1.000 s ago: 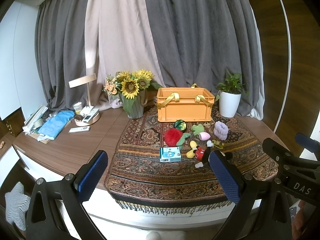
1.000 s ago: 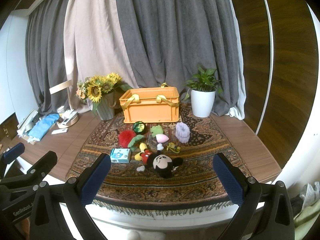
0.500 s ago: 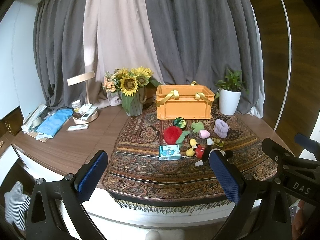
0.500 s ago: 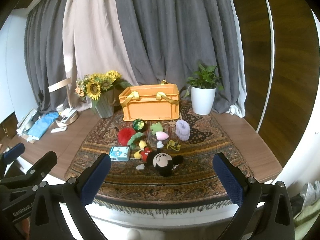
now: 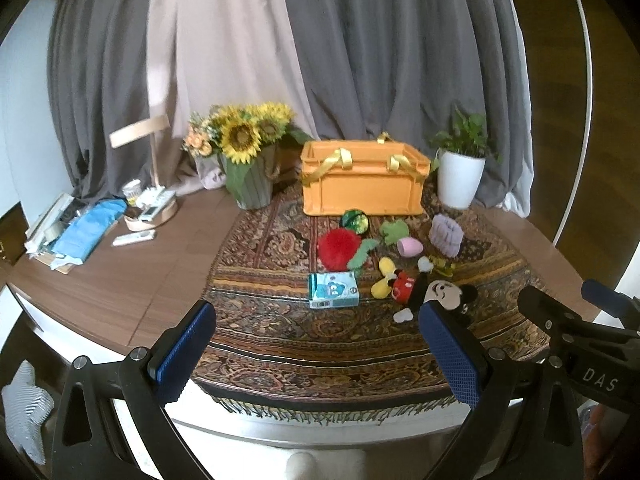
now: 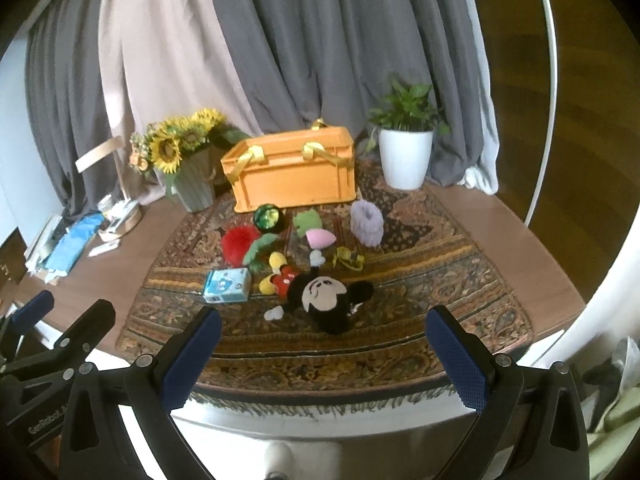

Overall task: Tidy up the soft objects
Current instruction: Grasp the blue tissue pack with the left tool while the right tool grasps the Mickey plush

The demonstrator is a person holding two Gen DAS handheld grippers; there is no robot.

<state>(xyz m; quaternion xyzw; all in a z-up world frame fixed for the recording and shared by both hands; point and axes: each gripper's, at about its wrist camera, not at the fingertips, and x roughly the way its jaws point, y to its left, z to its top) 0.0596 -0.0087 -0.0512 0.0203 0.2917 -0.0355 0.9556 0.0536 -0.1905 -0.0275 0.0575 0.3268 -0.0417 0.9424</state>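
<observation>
An orange crate [image 5: 362, 184] [image 6: 294, 174] with yellow ribbon handles stands at the back of a patterned rug [image 5: 280, 332]. In front of it lie soft toys: a Mickey plush [image 6: 320, 294] [image 5: 424, 292], a red fluffy ball [image 6: 239, 242] [image 5: 338, 246], a purple scrunchie [image 6: 367, 222], a pink piece [image 6: 320, 238], a green plush [image 6: 306, 220] and a green-black ball [image 6: 268, 216]. A small blue box [image 6: 227, 285] [image 5: 333, 290] lies left of Mickey. My left gripper [image 5: 316, 354] and right gripper [image 6: 322, 358] are both open and empty, held off the near table edge.
A sunflower vase [image 5: 248, 168] stands left of the crate and a white potted plant [image 5: 460, 172] right of it. A wooden lamp, remotes and blue cloth [image 5: 86, 232] clutter the table's left side. Grey curtains hang behind. The right gripper's body [image 5: 580, 340] shows in the left wrist view.
Both grippers have moved forward toward the table and tilted down a little; the toys and crate look larger and lower in view. Jaws stayed open.
</observation>
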